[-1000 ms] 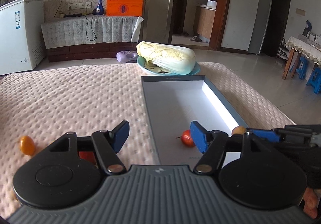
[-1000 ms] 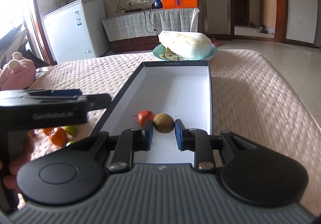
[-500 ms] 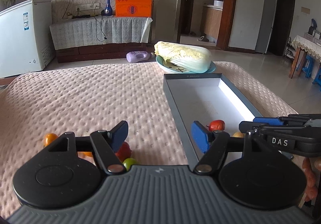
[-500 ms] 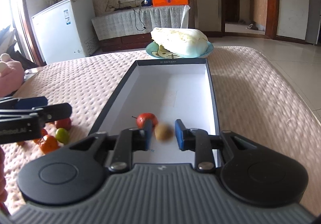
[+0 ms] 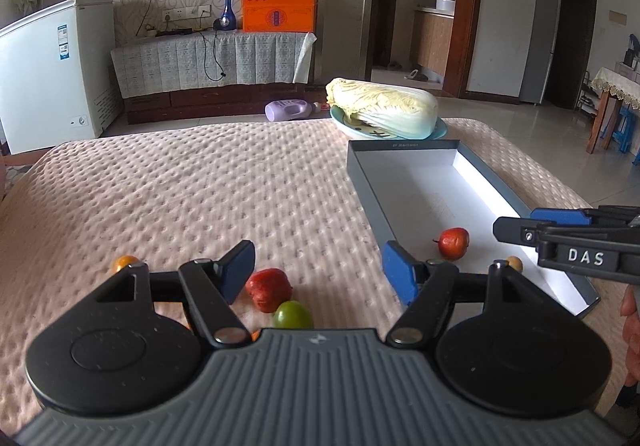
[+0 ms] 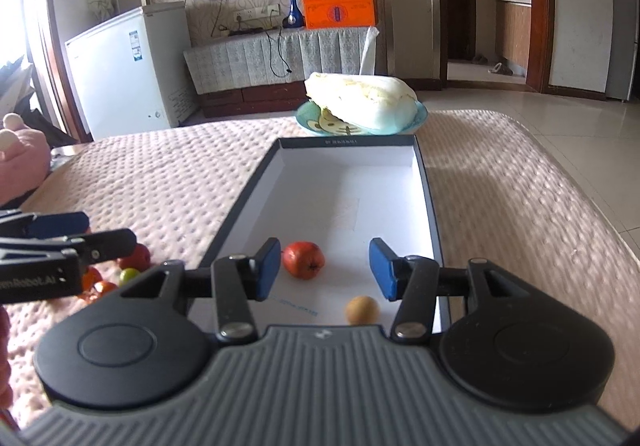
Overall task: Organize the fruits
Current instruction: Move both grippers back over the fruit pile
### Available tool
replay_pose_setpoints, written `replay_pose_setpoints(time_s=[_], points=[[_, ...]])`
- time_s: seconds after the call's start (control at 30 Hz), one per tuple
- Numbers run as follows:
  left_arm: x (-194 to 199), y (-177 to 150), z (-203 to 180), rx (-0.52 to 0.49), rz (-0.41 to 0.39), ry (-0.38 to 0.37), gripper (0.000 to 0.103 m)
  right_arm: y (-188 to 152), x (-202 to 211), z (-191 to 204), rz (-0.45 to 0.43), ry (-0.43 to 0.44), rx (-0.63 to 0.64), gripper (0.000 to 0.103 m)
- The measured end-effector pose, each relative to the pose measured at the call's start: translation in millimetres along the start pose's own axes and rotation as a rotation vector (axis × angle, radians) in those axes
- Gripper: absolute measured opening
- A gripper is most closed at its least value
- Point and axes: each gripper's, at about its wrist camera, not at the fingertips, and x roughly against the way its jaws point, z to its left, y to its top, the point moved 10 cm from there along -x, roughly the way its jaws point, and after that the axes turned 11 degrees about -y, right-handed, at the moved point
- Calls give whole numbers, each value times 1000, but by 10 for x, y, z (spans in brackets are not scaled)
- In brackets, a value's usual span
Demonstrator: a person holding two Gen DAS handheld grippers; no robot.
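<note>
A grey box (image 6: 247,206) with a white floor lies on the pink bumpy cloth. Inside it rest a red fruit (image 6: 303,259) and a small brown fruit (image 6: 362,310). My right gripper (image 6: 325,272) hovers over the box's near end. Its jaws are opening with nothing between the pads, and the brown fruit lies loose below them. Over the cloth left of the box (image 5: 372,206), my left gripper (image 5: 318,266) is open. A red fruit (image 5: 269,288) and a green fruit (image 5: 293,315) lie just beneath it, and an orange fruit (image 5: 125,263) sits further left.
A cabbage (image 5: 384,108) on a blue plate (image 5: 440,130) stands just beyond the box's far end. In the right wrist view a pink plush toy (image 6: 20,162) sits at the cloth's left edge. The right gripper (image 5: 516,222) reaches in from the right of the left wrist view.
My right gripper opened and let go of the brown fruit, which dropped onto the box floor. The left gripper shifted left from the box to over the loose fruits.
</note>
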Motion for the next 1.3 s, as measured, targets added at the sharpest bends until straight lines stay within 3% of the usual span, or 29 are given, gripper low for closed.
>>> replay_pose_setpoints(time_s=[0.17,0.37,0.57,0.73,0.9,1.3], points=[[134,-76,110,5,4,33,75,0,143,169,-22,43,3,51],[606,-117,356,21,5,90,75,-11,428,452,-60,128,15,51],[1034,-408,433,76,25,96,75,-121,759,759,-93,188,76,51],[1000,-620,518,71,44,126,75,-360,855,1006,-63,235,148,50],[924,-715,741,115,49,144,75,-555,780,1190,-33,250,237,33],[772,-804,987,146,103,163,75,-692,384,1313,19,165,270,32]])
